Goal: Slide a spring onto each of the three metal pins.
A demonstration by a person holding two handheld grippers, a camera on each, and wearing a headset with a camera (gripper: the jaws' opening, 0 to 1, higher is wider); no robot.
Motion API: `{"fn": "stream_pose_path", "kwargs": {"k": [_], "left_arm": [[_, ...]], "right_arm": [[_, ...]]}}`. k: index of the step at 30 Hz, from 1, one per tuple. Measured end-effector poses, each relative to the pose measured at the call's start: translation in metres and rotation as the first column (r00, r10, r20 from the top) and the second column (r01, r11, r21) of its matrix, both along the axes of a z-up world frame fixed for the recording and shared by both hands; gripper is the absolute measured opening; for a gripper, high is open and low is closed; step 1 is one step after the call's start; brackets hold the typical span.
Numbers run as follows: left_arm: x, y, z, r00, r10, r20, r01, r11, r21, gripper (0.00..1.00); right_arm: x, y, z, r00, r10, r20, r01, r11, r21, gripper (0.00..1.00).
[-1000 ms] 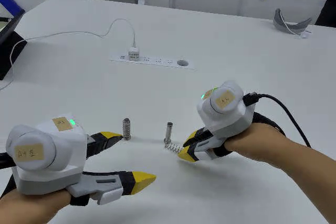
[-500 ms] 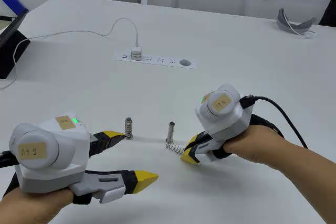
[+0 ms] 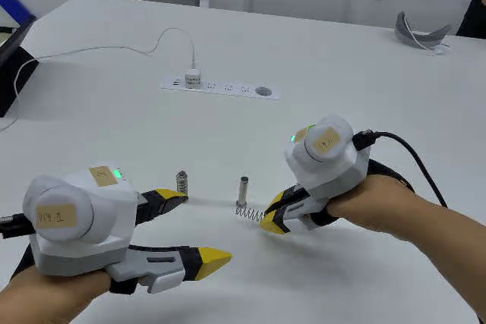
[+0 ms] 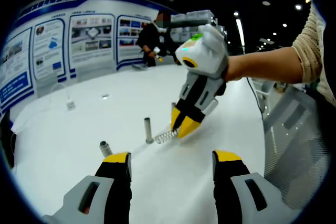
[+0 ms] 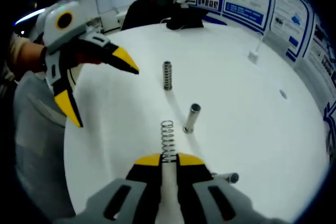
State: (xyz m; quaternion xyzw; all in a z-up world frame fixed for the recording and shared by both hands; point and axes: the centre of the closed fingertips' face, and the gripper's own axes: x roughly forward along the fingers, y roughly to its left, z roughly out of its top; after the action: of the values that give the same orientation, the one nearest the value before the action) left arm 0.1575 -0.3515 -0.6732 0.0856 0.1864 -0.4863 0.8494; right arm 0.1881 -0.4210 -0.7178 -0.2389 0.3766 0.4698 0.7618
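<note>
A bare metal pin (image 3: 244, 190) stands mid-table. To its left stands a second pin with a spring on it (image 3: 182, 182). My right gripper (image 3: 273, 214) is shut on one end of a loose spring (image 3: 249, 212), which lies tilted with its free end at the bare pin's foot. The right gripper view has the spring (image 5: 167, 140) sticking out of the closed jaws, beside the bare pin (image 5: 191, 117). A third pin (image 5: 229, 178) stands close by on the right. My left gripper (image 3: 194, 228) is open and holds nothing, near the sprung pin (image 4: 105, 148).
A white power strip (image 3: 220, 87) with a plugged charger (image 3: 192, 77) and its cable lies farther back. A dark monitor (image 3: 14, 66) sits at the left edge, a grey object (image 3: 420, 33) at the far right. A black cable (image 3: 410, 158) trails from the right gripper.
The left gripper has edged slightly towards the pins. The right gripper still holds the spring at about the same spot beside the bare pin.
</note>
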Motion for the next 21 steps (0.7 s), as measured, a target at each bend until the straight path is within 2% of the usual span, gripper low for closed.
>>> {"fn": "stream_pose_path", "kwargs": {"k": [4, 9, 15, 21], "left_arm": [[-0.002, -0.005, -0.001, 1.000, -0.024, 0.004, 0.024, 1.000, 0.008, 0.61], [-0.004, -0.011, 0.000, 0.998, -0.055, 0.014, 0.055, 0.998, 0.018, 0.58], [-0.006, -0.016, 0.001, 0.996, -0.087, 0.027, 0.087, 0.996, 0.029, 0.53], [-0.010, -0.020, 0.003, 0.991, -0.122, 0.046, 0.120, 0.992, 0.040, 0.45]], "right_arm": [[-0.006, 0.001, 0.010, 1.000, 0.023, 0.004, -0.023, 1.000, 0.009, 0.12], [-0.015, 0.005, 0.022, 0.996, 0.084, 0.015, -0.084, 0.996, 0.006, 0.12], [-0.028, 0.011, 0.034, 0.986, 0.164, 0.025, -0.164, 0.986, -0.007, 0.12], [-0.035, 0.016, 0.040, 0.976, 0.217, 0.031, -0.216, 0.976, -0.019, 0.12]]}}
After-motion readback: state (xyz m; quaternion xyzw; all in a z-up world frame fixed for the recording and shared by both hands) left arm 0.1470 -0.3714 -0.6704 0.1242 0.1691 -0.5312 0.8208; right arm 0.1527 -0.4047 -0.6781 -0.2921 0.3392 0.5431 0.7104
